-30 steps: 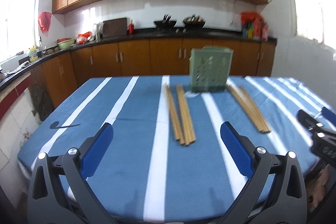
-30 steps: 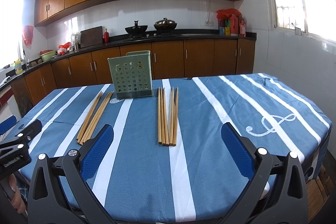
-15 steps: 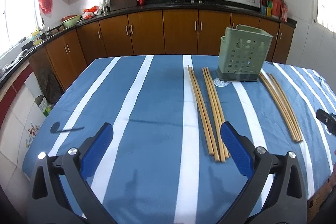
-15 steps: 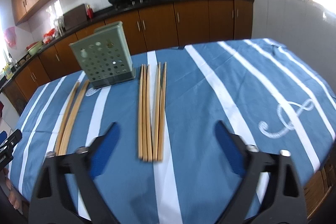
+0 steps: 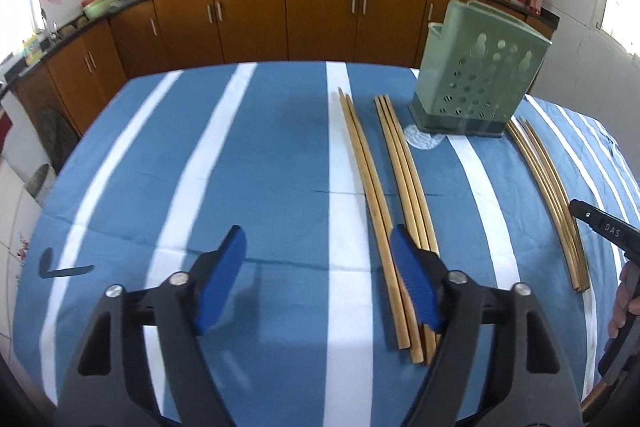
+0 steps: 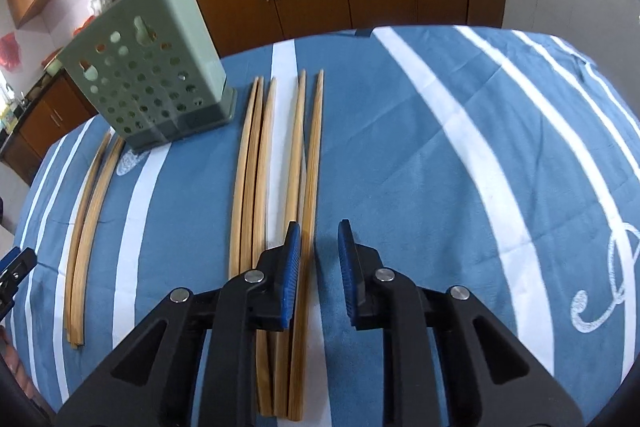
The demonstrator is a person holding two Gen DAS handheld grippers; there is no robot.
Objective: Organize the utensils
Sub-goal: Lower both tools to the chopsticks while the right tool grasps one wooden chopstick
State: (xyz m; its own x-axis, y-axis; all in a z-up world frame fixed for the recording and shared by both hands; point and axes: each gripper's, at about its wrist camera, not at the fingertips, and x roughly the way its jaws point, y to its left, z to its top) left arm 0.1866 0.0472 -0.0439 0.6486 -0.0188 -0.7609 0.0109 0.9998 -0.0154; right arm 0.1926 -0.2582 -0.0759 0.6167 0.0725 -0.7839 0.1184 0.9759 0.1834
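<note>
A green perforated utensil holder (image 5: 476, 83) (image 6: 148, 83) stands upright on the blue striped tablecloth. Two groups of wooden chopsticks lie flat beside it, one on each side. In the left wrist view, my left gripper (image 5: 318, 255) is open above the near end of one chopstick group (image 5: 384, 195), its right finger over the sticks. In the right wrist view, my right gripper (image 6: 319, 247) is partly closed, empty, low over the rightmost stick of the other group (image 6: 280, 179). That group also shows in the left wrist view (image 5: 552, 195).
The table (image 5: 240, 155) is covered by a blue cloth with white stripes. Brown kitchen cabinets (image 5: 320, 15) and a black counter with woks run behind it. The right gripper's body (image 5: 600, 227) shows at the right edge of the left wrist view.
Both grippers have moved forward and down toward the chopsticks. The right gripper's fingers have narrowed a lot. The left gripper's fingers have narrowed somewhat.
</note>
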